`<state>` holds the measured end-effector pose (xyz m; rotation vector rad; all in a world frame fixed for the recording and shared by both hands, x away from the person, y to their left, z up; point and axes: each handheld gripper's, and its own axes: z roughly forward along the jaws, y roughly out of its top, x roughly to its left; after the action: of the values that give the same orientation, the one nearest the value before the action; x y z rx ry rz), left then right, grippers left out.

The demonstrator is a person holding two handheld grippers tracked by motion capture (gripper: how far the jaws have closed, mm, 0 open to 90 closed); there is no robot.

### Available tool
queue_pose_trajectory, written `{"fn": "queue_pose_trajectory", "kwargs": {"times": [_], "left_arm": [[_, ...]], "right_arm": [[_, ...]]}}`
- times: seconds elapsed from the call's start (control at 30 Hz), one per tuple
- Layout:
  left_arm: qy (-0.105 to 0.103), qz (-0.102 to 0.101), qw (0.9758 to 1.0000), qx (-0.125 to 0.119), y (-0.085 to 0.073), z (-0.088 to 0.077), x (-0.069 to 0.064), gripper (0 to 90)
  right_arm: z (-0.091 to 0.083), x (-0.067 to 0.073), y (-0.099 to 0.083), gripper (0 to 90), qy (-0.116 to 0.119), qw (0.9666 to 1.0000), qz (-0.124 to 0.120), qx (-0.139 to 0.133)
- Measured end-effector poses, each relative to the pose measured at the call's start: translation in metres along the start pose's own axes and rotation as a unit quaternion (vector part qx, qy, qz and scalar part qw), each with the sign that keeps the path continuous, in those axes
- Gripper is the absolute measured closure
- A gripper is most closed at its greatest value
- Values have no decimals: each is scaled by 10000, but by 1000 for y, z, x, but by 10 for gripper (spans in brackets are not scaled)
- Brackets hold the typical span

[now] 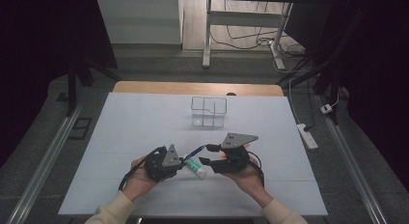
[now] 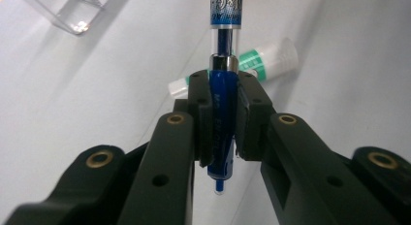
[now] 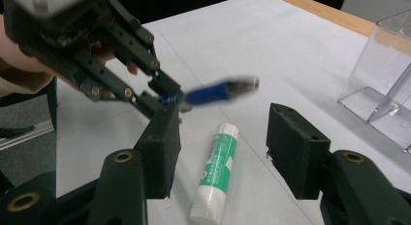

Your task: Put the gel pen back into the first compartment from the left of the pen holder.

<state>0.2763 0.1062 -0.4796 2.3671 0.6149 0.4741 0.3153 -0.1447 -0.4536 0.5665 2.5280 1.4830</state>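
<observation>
Mostly white table (image 1: pixel 144 137), grey floor w/ cables, left claw (image 2: pixel 224 113) pinching blue pen (image 2: pixel 222 137), right claw (image 3: pixel 220 152) spread.

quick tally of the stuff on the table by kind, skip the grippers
blue pen: 1
green and white tube: 1
clear divided container: 1
total: 3
</observation>
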Motion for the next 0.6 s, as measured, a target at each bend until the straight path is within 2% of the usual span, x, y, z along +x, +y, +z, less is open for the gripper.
{"fn": "queue_pose_trajectory", "kwargs": {"times": [0.1, 0.23, 0.47, 0.6], "left_arm": [[-30, -155, 9997, -164, -2, -2, 3, 786], [-92, -215, 9993, -288, -2, -3, 4, 786], [-182, -30, 9995, -253, 3, 2, -6, 786], [-225, 44, 9995, -225, 5, 4, -10, 786]], "right_arm": [[2, -1, -2, 437, -5, 10000, -3, 1], [3, 0, -2, 426, 5, 10000, -34, 8], [6, 3, -3, 432, 100, 9999, 17, -59], [5, 3, -3, 468, 135, 9998, 73, -136]]}}
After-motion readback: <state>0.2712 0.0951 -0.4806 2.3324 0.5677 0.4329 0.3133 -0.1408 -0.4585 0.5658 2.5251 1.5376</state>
